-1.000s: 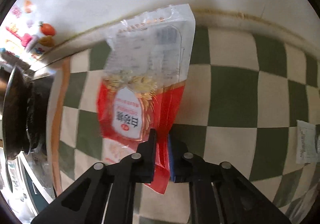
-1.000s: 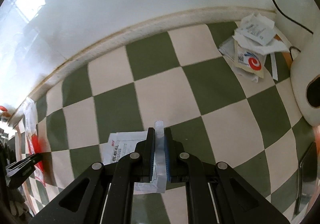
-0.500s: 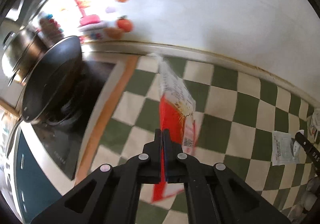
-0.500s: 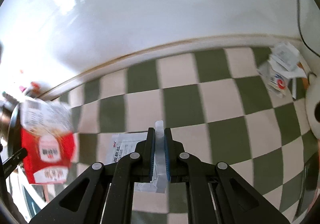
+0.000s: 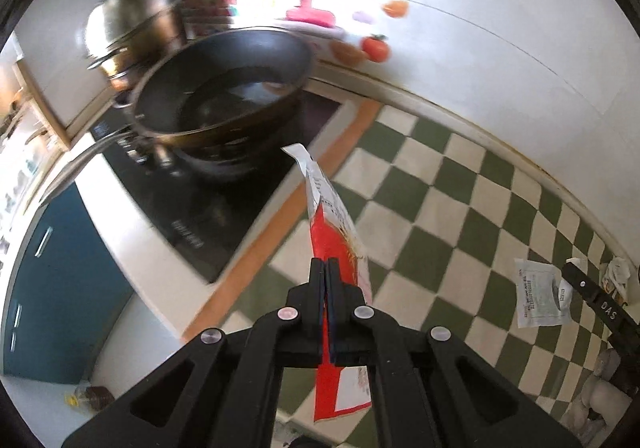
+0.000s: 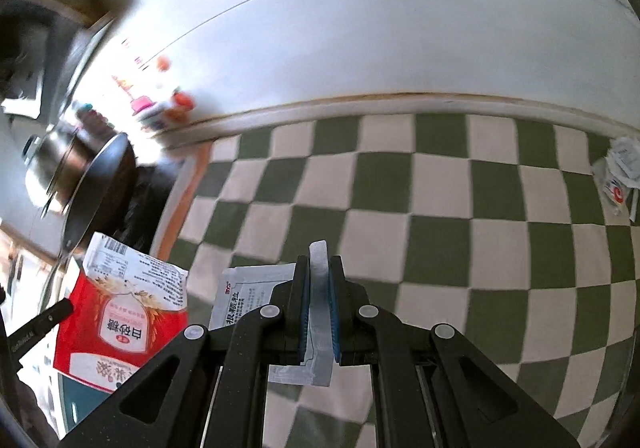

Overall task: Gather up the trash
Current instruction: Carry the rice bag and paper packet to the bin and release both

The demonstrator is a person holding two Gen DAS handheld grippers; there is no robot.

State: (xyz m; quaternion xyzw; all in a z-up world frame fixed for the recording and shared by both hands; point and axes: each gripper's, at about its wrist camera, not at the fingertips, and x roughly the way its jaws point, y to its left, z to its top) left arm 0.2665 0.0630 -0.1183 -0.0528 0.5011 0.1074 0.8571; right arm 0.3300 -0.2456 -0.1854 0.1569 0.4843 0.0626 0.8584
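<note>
The left gripper (image 5: 326,268) is clamped on a red and white bag (image 5: 334,232), its jaws pressed tight against the bag's lower red half. In the left wrist view the bag shows edge-on, its long axis running from the fingers toward 11 o'clock, with the white printed end pointing up at the black pan (image 5: 224,88) on the stove (image 5: 208,204). The bag's bottom edge hangs below the jaws toward 6 o'clock. It is held in the air above the checkered mat (image 5: 448,232), near the mat's orange border.

In the right wrist view the same bag (image 6: 124,312) faces the camera at 8 o'clock, white end up, red end down, the left gripper's finger (image 6: 38,322) reaching it from the left.

The right gripper (image 6: 319,288) is closed on a silver sachet (image 6: 256,296), gripping its narrow edge strip, which stands upright between the pads. The sachet's printed face spreads out to 9 o'clock from the jaws, its long axis roughly level. From the left wrist view the sachet (image 5: 538,294) sits at 3 o'clock with the right gripper's finger (image 5: 592,300) on its right edge.

A pile of paper scraps (image 6: 620,176), blurred and probably wrappers, lies at 3 o'clock on the mat (image 6: 440,200) near the wall (image 6: 400,28).
</note>
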